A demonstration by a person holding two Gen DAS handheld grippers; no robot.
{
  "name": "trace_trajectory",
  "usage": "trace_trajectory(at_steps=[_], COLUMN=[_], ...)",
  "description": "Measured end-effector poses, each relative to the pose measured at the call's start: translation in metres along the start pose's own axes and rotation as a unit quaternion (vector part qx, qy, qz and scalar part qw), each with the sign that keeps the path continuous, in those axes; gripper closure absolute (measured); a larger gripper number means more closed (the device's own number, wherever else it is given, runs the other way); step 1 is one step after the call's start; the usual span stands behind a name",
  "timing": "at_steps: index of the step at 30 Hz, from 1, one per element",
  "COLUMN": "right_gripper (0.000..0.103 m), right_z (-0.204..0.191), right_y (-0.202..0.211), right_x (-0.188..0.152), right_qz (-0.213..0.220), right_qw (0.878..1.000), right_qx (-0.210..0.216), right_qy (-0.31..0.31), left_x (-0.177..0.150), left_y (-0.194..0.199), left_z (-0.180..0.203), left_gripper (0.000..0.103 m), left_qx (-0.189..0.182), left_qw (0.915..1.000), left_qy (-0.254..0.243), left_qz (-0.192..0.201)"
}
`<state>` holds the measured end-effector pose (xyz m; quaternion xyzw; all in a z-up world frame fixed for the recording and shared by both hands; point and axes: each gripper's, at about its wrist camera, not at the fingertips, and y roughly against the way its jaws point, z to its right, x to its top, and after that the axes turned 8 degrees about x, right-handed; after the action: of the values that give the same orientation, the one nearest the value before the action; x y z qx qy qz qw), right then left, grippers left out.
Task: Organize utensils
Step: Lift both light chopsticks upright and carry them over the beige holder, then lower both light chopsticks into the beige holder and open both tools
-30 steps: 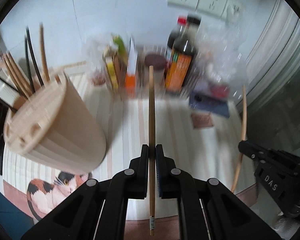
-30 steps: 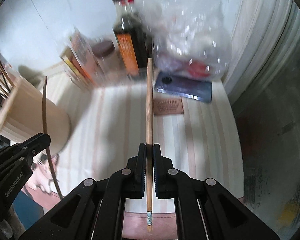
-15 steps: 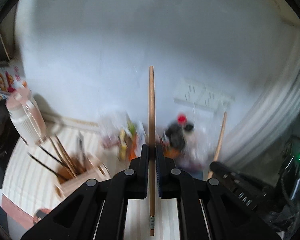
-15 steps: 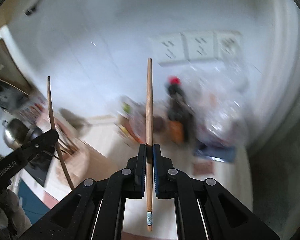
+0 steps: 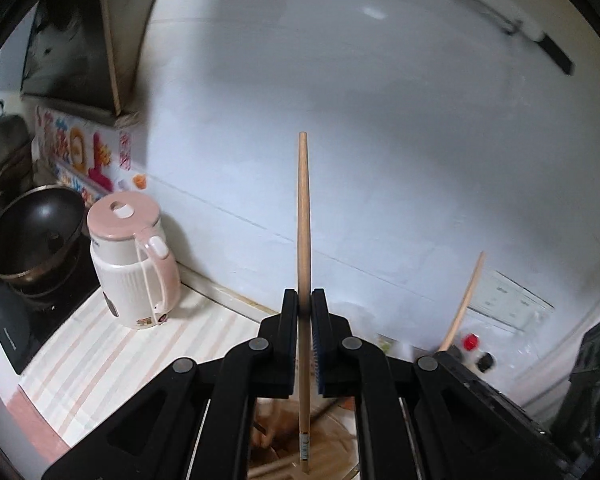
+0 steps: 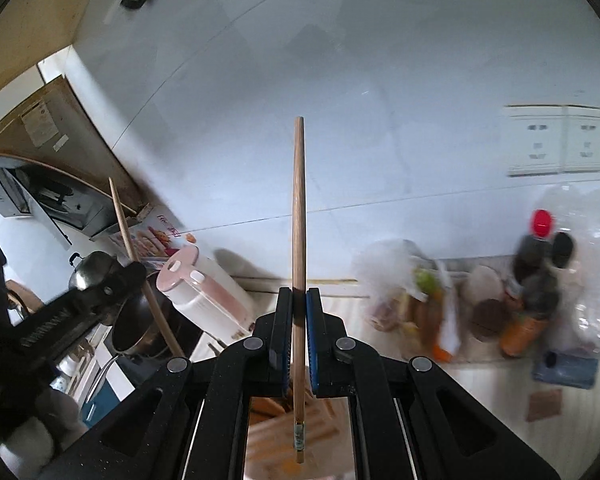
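Chopsticks are the matter here, one in each hand-held gripper. The left hand-held gripper (image 5: 305,316) is pinched on a wooden chopstick (image 5: 303,240), which runs toward twelve o'clock in its own view, butt end down at six o'clock over the wooden utensil holder (image 5: 332,456). The right hand-held gripper (image 6: 299,312) likewise squeezes a second chopstick (image 6: 299,220), its butt hanging at six o'clock above what looks like the same holder (image 6: 276,432), blurred there.

Risks, as I judge them: both sticks hover over the holder at once and close to each other, so the two tools may knock together or one stick may strike the other. The holder's openings are barely in view, so a butt end could catch the top instead of an opening, tip the holder, or skid out of the grip. Each stick is held at one narrow spot, so it could pivot if it meets resistance. A drop could send a chopstick rolling across the striped desk (image 5: 112,344) toward the pink kettle (image 5: 134,268) or the wok (image 5: 32,232) at nine o'clock.

Writing: each chopstick carries a small printed band near its butt, too fine to read. The colourful lettering on the wall at ten o'clock in the left view and the bottle labels (image 6: 524,328) at three o'clock in the right view are too blurred to make out.
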<state>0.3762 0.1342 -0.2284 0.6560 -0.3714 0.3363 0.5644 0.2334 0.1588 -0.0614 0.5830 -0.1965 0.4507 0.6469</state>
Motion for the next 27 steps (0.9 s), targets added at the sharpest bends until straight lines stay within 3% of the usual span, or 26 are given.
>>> trace_trajectory(at_steps=[9,13,17,21,22,24,25,26,27], right_gripper=[0.096,0.096,0.096,0.095,0.093,0.065,0.059,0.054,0.054], right_z=[-0.003,-0.006,-0.004,-0.004,-0.004,-0.001,0.001,0.002,0.002], right_y=[-0.059,-0.070,-0.073,-0.072,-0.070,-0.062,-0.057,-0.050,-0.044], right_x=[-0.013,-0.021,-0.030,-0.037,-0.037,-0.038,-0.037,-0.038,-0.037], right_qz=[0.032,0.046,0.045,0.017,0.014,0.009,0.008,0.009,0.009], right_qw=[0.999,0.998,0.997,0.997,0.997,0.997,0.997,0.998,0.998], right_qx=[0.013,0.010,0.011,0.008,0.004,-0.002,-0.001,-0.002,-0.009], right_qy=[0.018,0.042,0.059,0.081,0.082,0.076,0.070,0.067,0.068], left_x=[-0.028,-0.039,-0.044,-0.040,-0.039,-0.036,-0.035,-0.035,-0.036], left_y=[-0.038,-0.045,-0.043,-0.031,-0.023,-0.006,0.002,0.010,0.019], left_z=[-0.014,-0.016,-0.016,-0.011,-0.010,-0.010,-0.011,-0.013,-0.016], left_gripper=[0.099,0.098,0.097,0.092,0.088,0.063,0.036,0.016,0.013], left_qx=[0.029,0.041,0.058,0.075,0.079,0.091,0.098,0.105,0.109], left_qw=[0.9995,0.9991,0.9980,0.9955,0.9952,0.9945,0.9941,0.9938,0.9935], left_qy=[-0.003,-0.011,-0.015,-0.038,-0.041,-0.044,-0.040,-0.034,-0.031], left_qz=[0.011,-0.003,-0.022,-0.045,-0.040,-0.028,-0.023,-0.017,-0.012])
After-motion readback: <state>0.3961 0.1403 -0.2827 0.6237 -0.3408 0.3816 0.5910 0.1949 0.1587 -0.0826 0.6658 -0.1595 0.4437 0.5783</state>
